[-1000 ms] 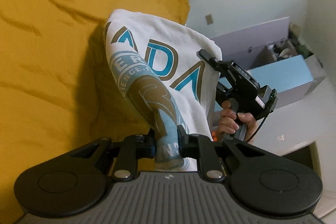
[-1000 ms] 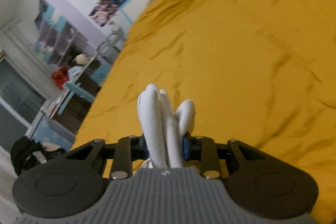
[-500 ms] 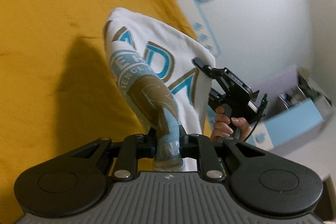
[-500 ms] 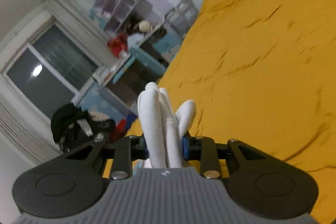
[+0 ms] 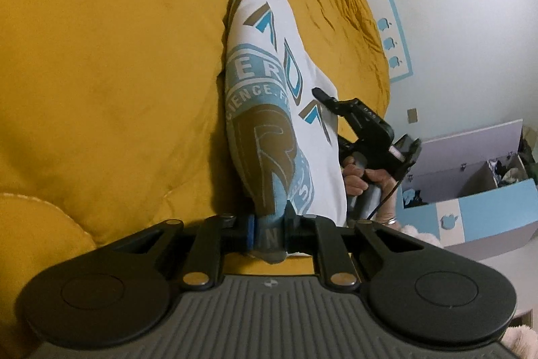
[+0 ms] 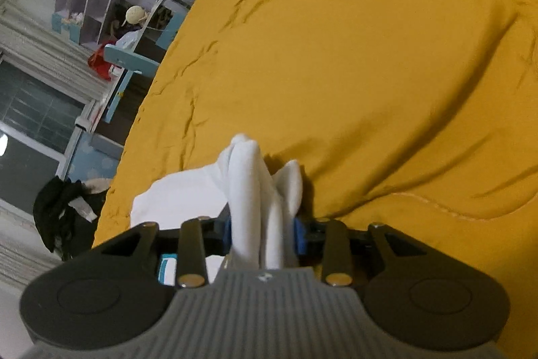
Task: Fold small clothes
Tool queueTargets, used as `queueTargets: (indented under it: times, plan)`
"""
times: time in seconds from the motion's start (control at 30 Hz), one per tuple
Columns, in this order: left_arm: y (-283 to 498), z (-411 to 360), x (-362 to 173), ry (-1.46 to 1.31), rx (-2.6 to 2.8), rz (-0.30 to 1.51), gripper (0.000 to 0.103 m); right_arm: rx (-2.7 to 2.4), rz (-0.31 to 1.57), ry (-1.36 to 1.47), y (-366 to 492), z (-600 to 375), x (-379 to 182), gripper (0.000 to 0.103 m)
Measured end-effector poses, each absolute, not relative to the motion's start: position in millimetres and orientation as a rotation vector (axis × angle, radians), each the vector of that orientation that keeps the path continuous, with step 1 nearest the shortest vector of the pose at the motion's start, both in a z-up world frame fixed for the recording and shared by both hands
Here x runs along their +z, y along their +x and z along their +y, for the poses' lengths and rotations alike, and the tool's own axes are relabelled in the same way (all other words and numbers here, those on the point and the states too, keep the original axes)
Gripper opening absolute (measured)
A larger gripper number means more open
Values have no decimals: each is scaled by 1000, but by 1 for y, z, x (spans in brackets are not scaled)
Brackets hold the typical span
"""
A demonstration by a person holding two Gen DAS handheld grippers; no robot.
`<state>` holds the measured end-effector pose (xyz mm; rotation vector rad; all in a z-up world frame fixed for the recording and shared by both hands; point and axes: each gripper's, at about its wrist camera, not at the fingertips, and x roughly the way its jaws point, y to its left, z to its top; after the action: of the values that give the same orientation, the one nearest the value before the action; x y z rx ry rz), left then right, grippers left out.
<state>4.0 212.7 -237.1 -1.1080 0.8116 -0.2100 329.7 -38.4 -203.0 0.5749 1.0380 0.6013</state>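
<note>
1. Two grippers each pinch one edge of a small white T-shirt (image 5: 296,110), a soft knit printed with a glossy blue and bronze-brown round emblem and angular letters.
2. Left gripper (image 5: 269,232): its jaws are clamped on a bunched, printed fold of the shirt, which rises from between the fingers as a tapering, cone-like drape above the mustard-yellow bedspread (image 5: 107,63).
3. Right gripper (image 6: 262,238): its blue-padded jaws are closed on several thick white folds (plain, unprinted on this side) that stand up in rounded ridges between the fingers; more of the cloth spills out to the left of them.
4. In the left wrist view, the right gripper (image 5: 324,96) grips the shirt's far edge, its handle held in the person's right hand (image 5: 361,177).
5. The bedspread is matte, quilted and creased, with a stitched curved seam.
</note>
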Motion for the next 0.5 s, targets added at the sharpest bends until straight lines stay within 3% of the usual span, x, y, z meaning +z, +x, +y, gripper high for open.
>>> queueTargets:
  times: [0.07,0.33,0.5]
  plan:
    - [20,209,-226,-1091,-207,827,17,586,1000,451,319,-41,-181,46]
    - [-14,216,-163,-929,-122,762,17,795,813,271,212,-97,-101,44]
    - [16,198,-145,-876,-213,706,20,813,775,248,140,-97,-103,44]
